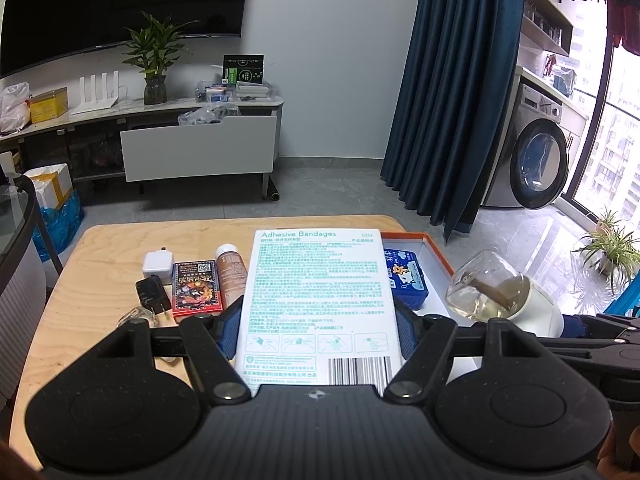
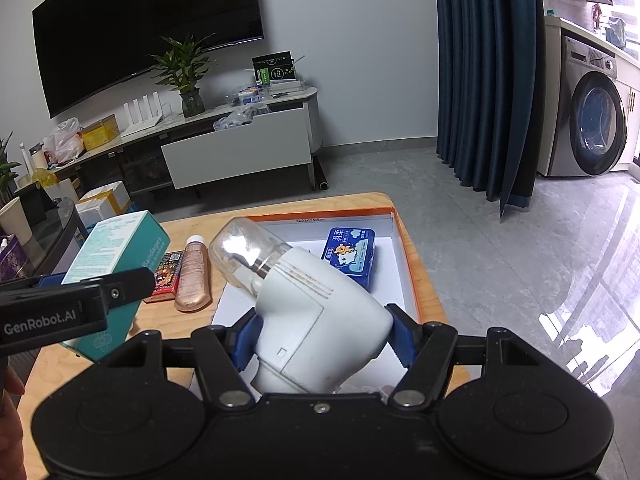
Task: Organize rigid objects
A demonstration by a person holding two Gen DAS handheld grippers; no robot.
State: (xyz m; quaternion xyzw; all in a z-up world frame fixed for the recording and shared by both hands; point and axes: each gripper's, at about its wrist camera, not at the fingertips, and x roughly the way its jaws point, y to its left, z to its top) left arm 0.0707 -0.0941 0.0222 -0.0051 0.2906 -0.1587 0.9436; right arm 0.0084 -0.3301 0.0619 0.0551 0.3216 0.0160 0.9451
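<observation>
My left gripper [image 1: 316, 332] is shut on a white and teal adhesive bandages box [image 1: 320, 300], held above the wooden table [image 1: 92, 300]; the same box [image 2: 116, 256] shows at the left of the right wrist view. My right gripper [image 2: 320, 336] is shut on a white device with a clear glass bulb [image 2: 316, 304], held over the orange-rimmed white tray [image 2: 404, 264]. That device [image 1: 500, 292] appears at the right of the left wrist view. A blue tin [image 2: 352, 256] lies inside the tray.
On the table left of the tray lie a copper tube [image 2: 194, 276], a red card pack [image 1: 197, 288], a white charger [image 1: 159, 266], a black plug [image 1: 152, 294] and a small clear bottle [image 1: 138, 316]. The floor drops away beyond the table's right edge.
</observation>
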